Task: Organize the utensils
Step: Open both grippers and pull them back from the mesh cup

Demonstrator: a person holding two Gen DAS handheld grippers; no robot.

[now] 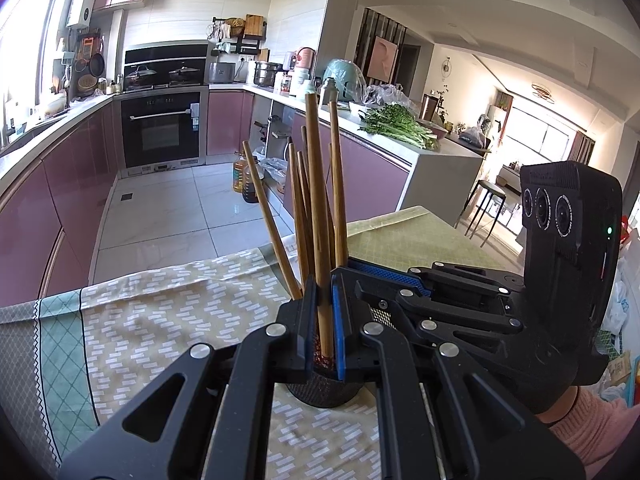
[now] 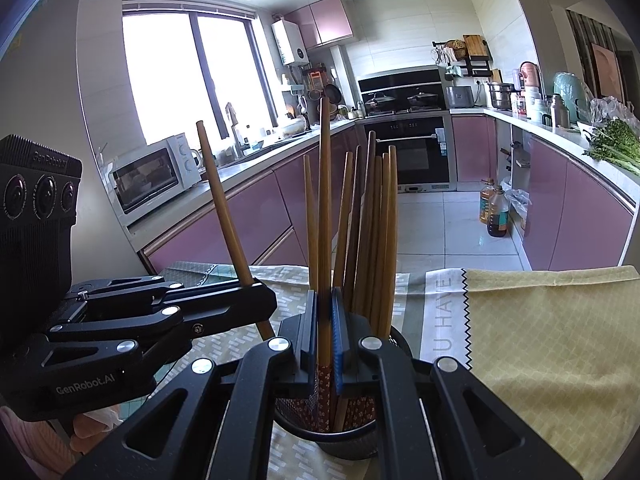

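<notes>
"GenRobot.AI", "GenRobot" on left gripper (image 2: 256, 300); "U HAVE" on cloth (image 2: 444, 312).

A table covered by a patterned cloth (image 1: 160, 320) carries a black mesh holder (image 2: 344, 440) directly.

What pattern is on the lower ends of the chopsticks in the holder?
Dark red with small pale flowers, on the wooden chopsticks' lower ends inside the black mesh holder; the right wrist view shows it best.
</notes>
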